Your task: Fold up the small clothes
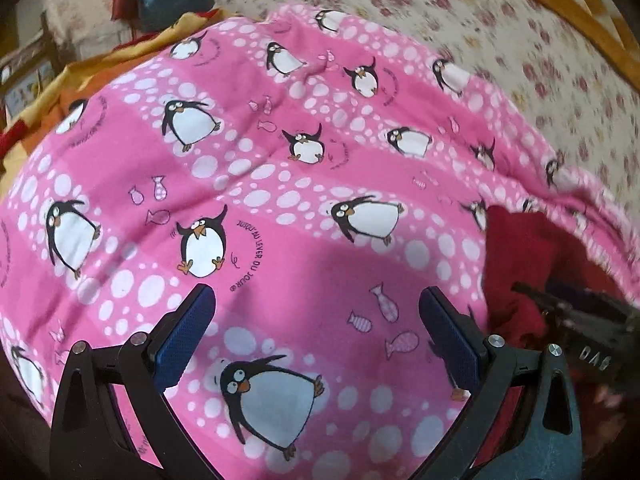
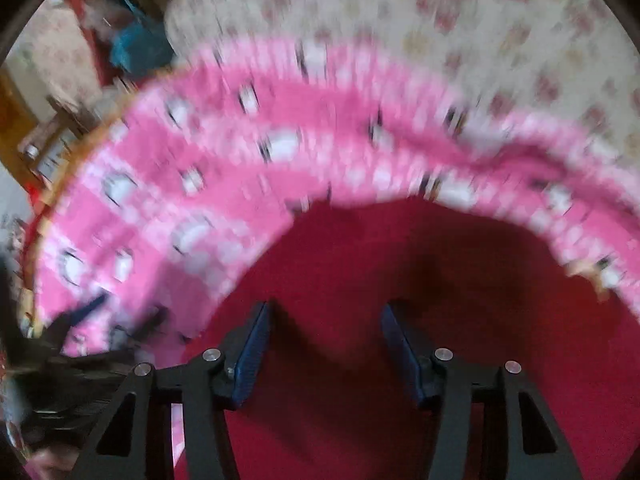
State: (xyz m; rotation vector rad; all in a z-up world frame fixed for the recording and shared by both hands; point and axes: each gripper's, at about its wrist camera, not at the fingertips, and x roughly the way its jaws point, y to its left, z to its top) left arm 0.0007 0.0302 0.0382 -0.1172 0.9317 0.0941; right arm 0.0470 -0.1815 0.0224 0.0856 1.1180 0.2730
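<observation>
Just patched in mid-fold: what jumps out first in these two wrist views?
The pink penguin-print cloth dominates, spread wide over a floral bedsheet and filling most of the left wrist view. A red garment lies at its right edge, directly under the right gripper, whose jaws stand apart with nothing between them. The left gripper hovers open over the pink cloth; the right view is badly blurred.

Pink penguin-print cloth (image 1: 304, 184), red garment (image 2: 360, 280)

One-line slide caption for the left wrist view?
Open left gripper hovers over pink penguin-print cloth on a floral bedsheet, red garment alongside.
</observation>
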